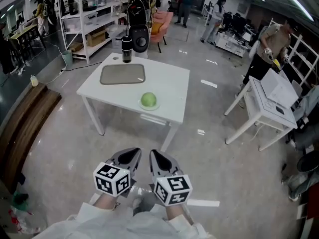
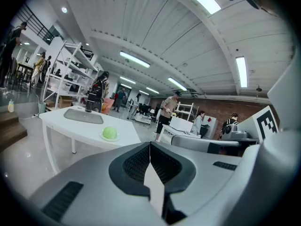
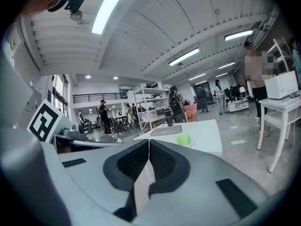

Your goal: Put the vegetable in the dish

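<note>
Now, table [image 1: 169,83]: white, four-legged, standing on a glossy grey floor ahead of the person; also seen in the left gripper view [image 2: 70,126] and the right gripper view [image 3: 207,135].
Vegetable [image 1: 148,99]: round and pale green, near the table's near edge, closer to the near-right corner than to the near-left one; it shows small in both gripper views [image 2: 109,133] [image 3: 184,139].
Small plate [image 1: 157,105]: pale, lying under the vegetable, with only its rim showing round it.
Grey tray [image 1: 122,74]: flat and rectangular with rounded corners, on the left half of the table, apart from the vegetable and with nothing in it [image 2: 83,117] [image 3: 165,131].
Black bottle [image 1: 126,49]: upright at the far-left corner, just beyond the tray [image 3: 169,118].
Left gripper [image 1: 135,153]: over the floor, short of the near edge and well apart from the table; jaws clenched together with nothing between them [image 2: 150,147].
Right gripper [image 1: 154,154]: just beside the left one, also over the floor and pointing toward the table; jaws pressed together and empty [image 3: 149,145].
Sleeves [image 1: 124,225]: light-coloured, at the bottom edge behind both grippers.
Second table [image 1: 269,108]: white, off to the right, well apart from the first.
Shelving rack [image 1: 89,14]: white, beyond the table's far-left corner.
Wooden bench [image 1: 25,123]: along the left side of the floor.
People: several stand in the background, too small to tell more.
</note>
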Available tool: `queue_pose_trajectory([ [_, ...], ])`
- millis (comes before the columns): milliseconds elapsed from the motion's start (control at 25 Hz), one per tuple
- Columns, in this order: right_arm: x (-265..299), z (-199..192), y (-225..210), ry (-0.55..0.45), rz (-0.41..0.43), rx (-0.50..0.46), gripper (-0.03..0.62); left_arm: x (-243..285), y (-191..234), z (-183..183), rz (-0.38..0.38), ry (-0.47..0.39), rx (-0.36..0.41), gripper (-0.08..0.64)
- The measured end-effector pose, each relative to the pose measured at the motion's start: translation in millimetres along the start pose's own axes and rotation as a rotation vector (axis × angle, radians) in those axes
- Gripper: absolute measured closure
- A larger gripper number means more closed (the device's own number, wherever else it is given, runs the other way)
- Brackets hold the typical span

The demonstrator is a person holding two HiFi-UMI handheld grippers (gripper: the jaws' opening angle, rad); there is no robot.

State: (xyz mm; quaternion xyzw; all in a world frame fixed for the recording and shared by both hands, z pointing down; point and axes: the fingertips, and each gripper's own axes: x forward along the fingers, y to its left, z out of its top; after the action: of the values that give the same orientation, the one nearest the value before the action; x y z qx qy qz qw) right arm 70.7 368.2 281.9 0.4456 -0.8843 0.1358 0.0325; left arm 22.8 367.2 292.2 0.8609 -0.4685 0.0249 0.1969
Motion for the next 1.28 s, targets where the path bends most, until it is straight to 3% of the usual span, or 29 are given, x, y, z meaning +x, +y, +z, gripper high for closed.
queue_pose_trajectory([
  [240,28.3,-5.0,-19.2,0.025,-0.002,0.007,0.577,25.9,19.7,2.0,-0.005,0.017,-0.016,0.551],
  [640,104.2,19.7,-69.4,0.021,0.022,-0.012,0.577,96.8,70.0,27.3,0.031,0.035,-0.002,0.551],
  [840,154.3,52.6,-107.5,0.006,0.044,-0.018,0.577,146.1,91.0,66.7,0.008,0.013,0.017,0.551],
  [1280,242.4,104.2,-173.7,-0.011,0.123,-0.065,0.577,240.8,146.8,129.2,0.093,-0.043,0.031,0.551],
])
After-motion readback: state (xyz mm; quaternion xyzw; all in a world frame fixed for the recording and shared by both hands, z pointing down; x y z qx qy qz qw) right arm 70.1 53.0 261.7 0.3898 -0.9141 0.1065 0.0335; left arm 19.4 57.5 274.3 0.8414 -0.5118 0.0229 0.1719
